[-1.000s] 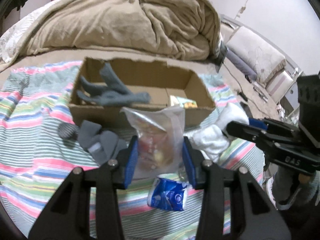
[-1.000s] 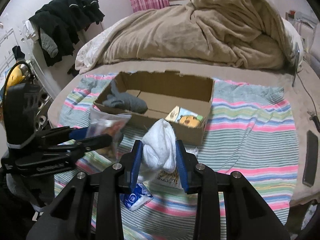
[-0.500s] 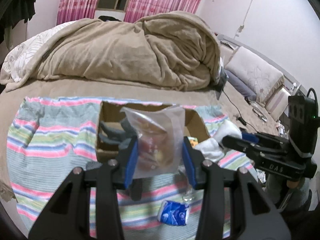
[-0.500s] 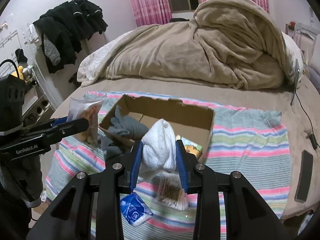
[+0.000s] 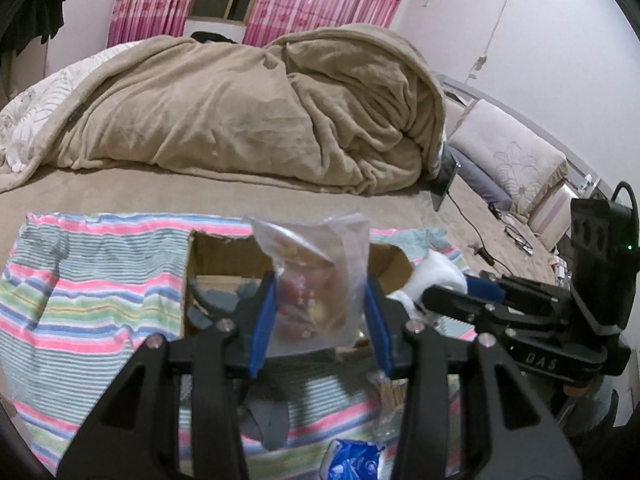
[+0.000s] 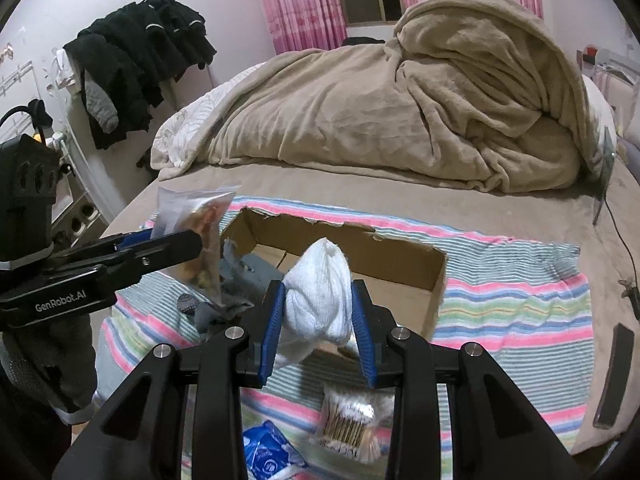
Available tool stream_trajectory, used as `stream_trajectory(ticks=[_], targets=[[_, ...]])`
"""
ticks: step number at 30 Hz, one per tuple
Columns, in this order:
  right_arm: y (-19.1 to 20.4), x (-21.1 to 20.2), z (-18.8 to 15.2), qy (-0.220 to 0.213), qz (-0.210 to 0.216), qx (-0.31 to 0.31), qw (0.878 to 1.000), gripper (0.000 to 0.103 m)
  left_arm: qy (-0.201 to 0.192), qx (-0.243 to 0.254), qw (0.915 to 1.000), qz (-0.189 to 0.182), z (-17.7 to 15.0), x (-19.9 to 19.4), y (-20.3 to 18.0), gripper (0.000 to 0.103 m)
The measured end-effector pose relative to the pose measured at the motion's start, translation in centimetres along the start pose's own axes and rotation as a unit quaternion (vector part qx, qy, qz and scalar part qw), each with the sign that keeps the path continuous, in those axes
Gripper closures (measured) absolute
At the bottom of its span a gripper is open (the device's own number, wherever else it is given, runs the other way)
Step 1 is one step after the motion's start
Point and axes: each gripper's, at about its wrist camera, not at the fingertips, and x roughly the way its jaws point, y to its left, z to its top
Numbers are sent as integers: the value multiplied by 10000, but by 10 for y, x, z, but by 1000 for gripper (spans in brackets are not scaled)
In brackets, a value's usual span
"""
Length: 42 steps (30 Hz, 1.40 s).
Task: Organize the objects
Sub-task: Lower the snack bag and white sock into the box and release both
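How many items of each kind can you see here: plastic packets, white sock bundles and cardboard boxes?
Plastic packets: 3 (clear bag, blue packet, cotton-swab pack)
White sock bundle: 1
Cardboard box: 1
Total: 5

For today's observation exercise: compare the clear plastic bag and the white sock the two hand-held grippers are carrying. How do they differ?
The clear plastic bag is see-through with reddish contents inside; the white sock is opaque knit fabric. The bag stands up flat and crinkly; the sock is bunched into a soft rounded lump. The left hand-held gripper clamps the bag, the right hand-held gripper the sock. Both are held up near the cardboard box.
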Motion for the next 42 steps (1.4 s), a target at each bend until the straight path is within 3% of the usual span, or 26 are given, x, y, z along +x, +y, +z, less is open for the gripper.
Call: stream_trajectory(ticks=[15,22,25,26,31,33,40,42], targets=[[-15,69,8,364,119,178,9991,68,507,42,9986,-114,0,73,14,59],[-27,99,6,537,66,267,9982,68,921,71,9957,-122,-4,108,18,58],[-32,104,5,532,-3,326,9981,65,981,28,9952,-26,-6,115,21,52],[-34,104,5,519,-18,358,9980,62,974,-6,9952,18,-6,115,22,46],[-37,91,8,370,-100,423,9984,50,875,-94,9961,96,-3,102,24,35],[-37,83,8,297,-129,444,9985,39,797,-118,9967,123,-2,91,23,34],[-26,50,4,138,-225,378,9989,38,541,-137,9982,238,-5,47,19,33],[-22,40,1,97,-263,356,9990,37,456,-110,9984,300,-9,32,16,27]])
